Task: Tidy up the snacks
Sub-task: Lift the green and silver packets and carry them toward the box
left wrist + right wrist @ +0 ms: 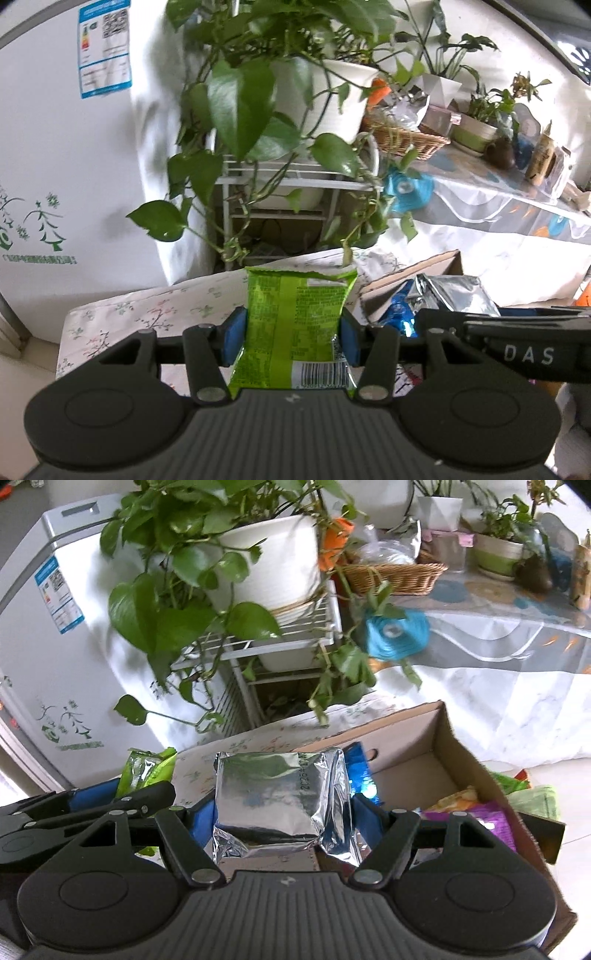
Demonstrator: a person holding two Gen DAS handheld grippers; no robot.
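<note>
Floral cloth covers the table [122, 314] under both tools, in a bright corner crowded with houseplants. Nearest, the left hand-held gripper [291, 334] pinches a lime-green snack packet [295, 325] between its blue pads [233, 336], barcode end toward the camera, the torn top edge pointing away; the fine print on it is too small to read. To its right, the other tool's black arm shows the letters "DAS". The right hand-held gripper [282, 814] is clamped on a plain silver foil pack [277, 797], with a stamped date code along one seam that I cannot read. Just right of it sits an open cardboard box [454, 746] holding purple, orange and blue packets. Beyond the table, ahead of both grippers, a pothos in a white pot [273, 565] stands on a white wire rack [280, 635]. Far left is a white freezer [66, 166] with a blue-bordered energy label [105, 48] and green tree graphics. Far right, a wicker basket [399, 576] rests on a patterned counter.
</note>
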